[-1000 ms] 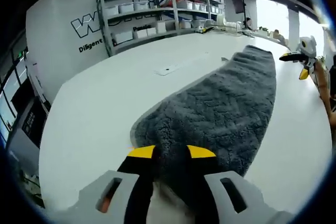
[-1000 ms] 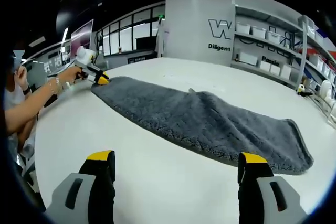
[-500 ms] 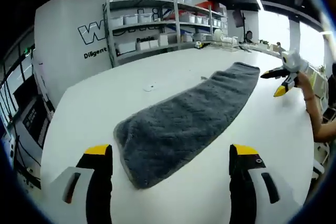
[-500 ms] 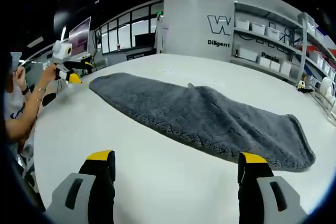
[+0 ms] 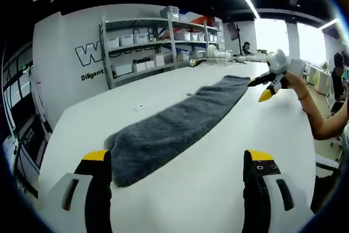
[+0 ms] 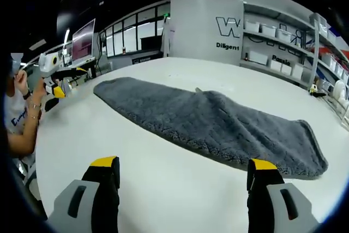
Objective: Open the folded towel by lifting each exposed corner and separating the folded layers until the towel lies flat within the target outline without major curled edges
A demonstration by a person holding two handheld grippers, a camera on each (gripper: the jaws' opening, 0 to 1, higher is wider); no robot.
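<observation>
White and broad, the table (image 5: 218, 151) stood in a workshop room with a metal shelving unit (image 5: 158, 42) of white bins against a lettered wall (image 5: 60, 64). A grey towel (image 5: 169, 126) lay flat on the table as one long, narrow strip.

In the left gripper view, the towel's long axis ran from a rounded near end just ahead of the left jaw diagonally away to a squared far end at upper right. The left gripper (image 5: 177, 189) had its yellow-tipped jaws spread wide, with nothing between them and both clear of the towel. The right gripper (image 5: 270, 83), held in a person's hand (image 5: 294, 80), was beside the towel's far end and apart from it.

In the right gripper view, the towel (image 6: 212, 124) stretched from upper left to lower right, its nearer end off to the right of the jaws. A slight ridge crossed it near mid-length. The right gripper (image 6: 182, 189) had its jaws spread wide, empty, short of the towel's near edge. The left gripper (image 6: 54, 75) was at far left, off the towel's far end; from there I could not tell how its jaws stood.
</observation>
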